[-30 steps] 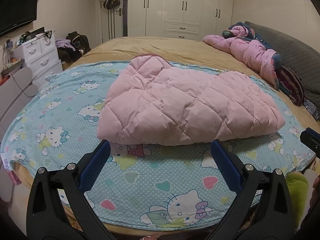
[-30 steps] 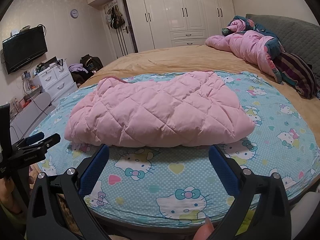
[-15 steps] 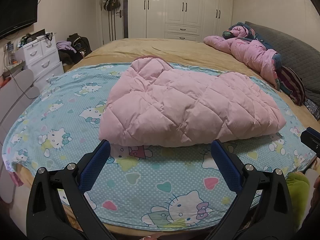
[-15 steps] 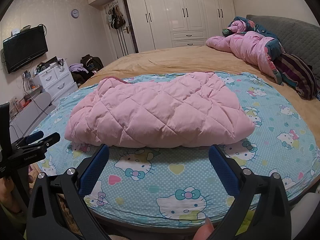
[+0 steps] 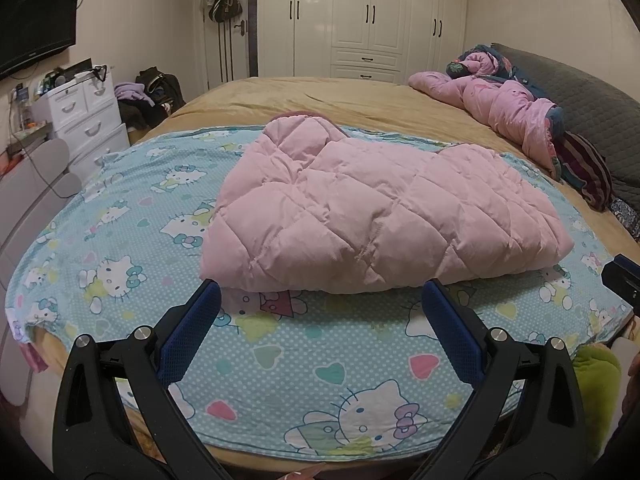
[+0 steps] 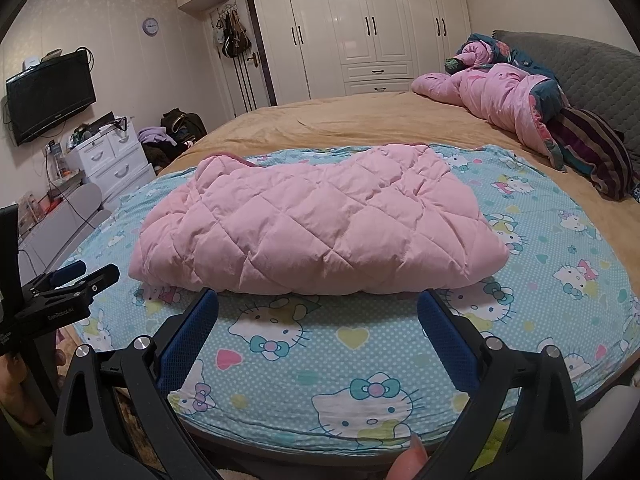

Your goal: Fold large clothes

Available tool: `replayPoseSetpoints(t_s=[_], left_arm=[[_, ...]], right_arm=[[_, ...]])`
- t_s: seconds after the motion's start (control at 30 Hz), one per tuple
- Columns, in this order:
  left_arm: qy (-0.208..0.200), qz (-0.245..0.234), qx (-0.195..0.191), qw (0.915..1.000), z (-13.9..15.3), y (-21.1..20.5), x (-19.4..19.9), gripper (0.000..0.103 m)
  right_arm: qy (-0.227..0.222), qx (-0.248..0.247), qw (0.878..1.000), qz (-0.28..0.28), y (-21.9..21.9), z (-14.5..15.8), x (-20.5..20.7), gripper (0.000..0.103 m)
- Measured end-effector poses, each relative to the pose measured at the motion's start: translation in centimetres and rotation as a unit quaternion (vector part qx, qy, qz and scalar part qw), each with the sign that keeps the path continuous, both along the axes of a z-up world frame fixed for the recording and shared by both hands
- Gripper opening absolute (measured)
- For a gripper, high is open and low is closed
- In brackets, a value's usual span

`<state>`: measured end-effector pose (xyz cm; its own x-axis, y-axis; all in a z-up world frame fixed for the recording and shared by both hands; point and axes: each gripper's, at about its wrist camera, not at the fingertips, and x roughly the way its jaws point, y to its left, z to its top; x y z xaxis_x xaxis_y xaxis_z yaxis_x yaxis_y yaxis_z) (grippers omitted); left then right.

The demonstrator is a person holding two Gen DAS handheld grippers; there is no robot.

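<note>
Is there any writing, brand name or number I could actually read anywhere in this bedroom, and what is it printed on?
White lettering on the side of the left gripper, seen from the right wrist camera: too blurred to read.
Second small white mark lower on the same black body: unreadable.
Logo on the TV lower bezel: too small.
Wall clock face: numerals not legible.
Cartoon cat sheet: pictures only, no words.

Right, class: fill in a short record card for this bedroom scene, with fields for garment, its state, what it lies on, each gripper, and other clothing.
garment: pink quilted jacket
state: folded into a compact bundle, lying flat
surface: blue cartoon-cat sheet spread over the tan bed
left gripper: open, fingers apart, short of the jacket, holding nothing
right gripper: open, short of the jacket's near edge, holding nothing
other clothing: crumpled pink coat by the grey headboard
</note>
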<state>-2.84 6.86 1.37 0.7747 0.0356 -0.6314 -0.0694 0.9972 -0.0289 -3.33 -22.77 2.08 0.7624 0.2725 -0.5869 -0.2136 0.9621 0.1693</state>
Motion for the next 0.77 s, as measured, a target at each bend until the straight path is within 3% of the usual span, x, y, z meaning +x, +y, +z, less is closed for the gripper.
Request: replayPoseSetpoints(t_s=[0.4,0.5,0.57,0.67,0.7,0.77], left_arm=[[0.027,0.004,-0.015,0.9995,-1.2,0.3,0.4,0.094],[0.033,0.010,-0.018,0.9993,-1.7,1.1,0.5,0.094],[0.043,0.020,-0.028,0.9985,-2.1,2.5,1.0,0.094],[0.062,0.068,-0.044,0.9948,-3.0,7.5,2.9,0.094],[0.069,0.092,-0.042,0.9925,-3.3,9.8,3.7,0.094],[0.065,0.157,-0.012,0.9854,-3.6,15.4,5.3,0.094]], right_arm=[[0.010,-0.003,1.000,-0.030,-1.5,-0.7,-0.4,0.099],[0.014,0.004,0.998,-0.063,-3.4,-1.2,-0.7,0.099],[0.015,0.009,0.993,-0.115,-6.1,-1.6,-1.0,0.099],[0.018,-0.006,0.973,-0.230,-12.8,-3.1,-1.7,0.099],[0.031,-0.012,0.961,-0.275,-15.4,-3.8,-2.0,0.099],[0.054,-0.013,0.924,-0.377,-22.2,-6.1,-3.6,0.099]])
